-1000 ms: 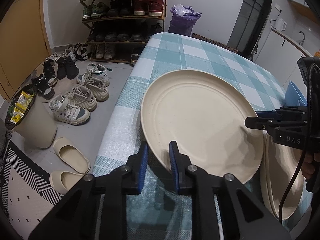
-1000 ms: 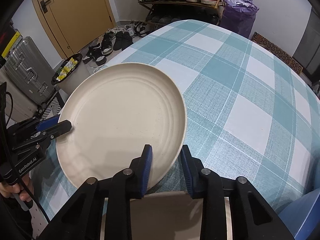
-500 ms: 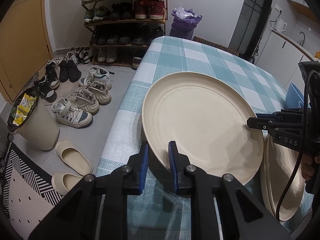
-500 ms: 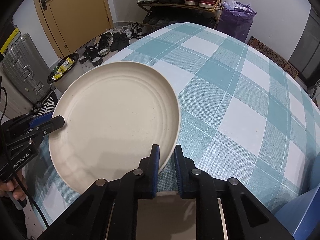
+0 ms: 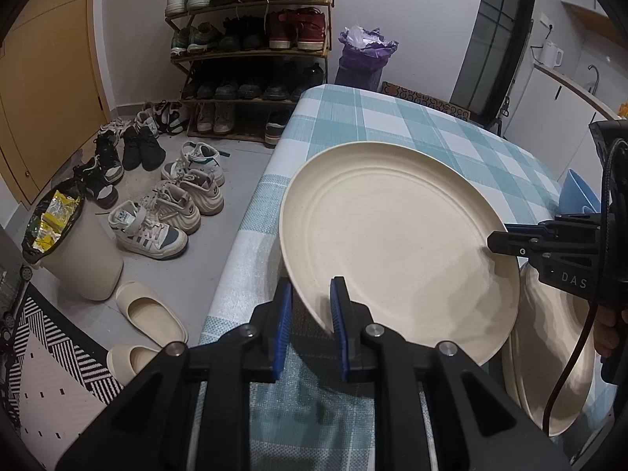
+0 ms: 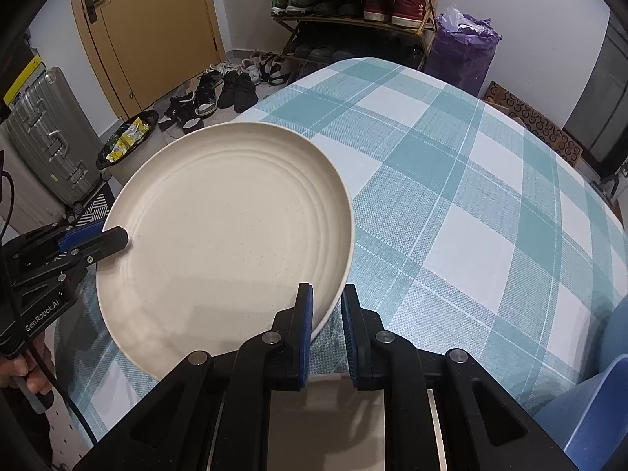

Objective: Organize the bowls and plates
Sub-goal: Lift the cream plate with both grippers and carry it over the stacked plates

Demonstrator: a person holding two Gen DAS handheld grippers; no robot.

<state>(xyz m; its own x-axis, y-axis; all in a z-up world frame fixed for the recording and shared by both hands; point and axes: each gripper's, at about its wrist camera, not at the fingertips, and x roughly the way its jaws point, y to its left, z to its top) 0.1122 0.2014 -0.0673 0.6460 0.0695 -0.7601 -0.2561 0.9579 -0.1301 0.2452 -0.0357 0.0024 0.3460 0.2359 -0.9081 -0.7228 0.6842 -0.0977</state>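
While both grippers, left and right, pinch the cream plate; bin holds wrappers.

The black plastic left gripper has blue finger pads, silver screws, white "GenRobot.AI" lettering; the matching right gripper reads "DAS", trailing a black cable.

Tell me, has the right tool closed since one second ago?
Yes. In the right wrist view the right tool was open around the plate rim; now its fingers clamp that rim above the checked tablecloth.
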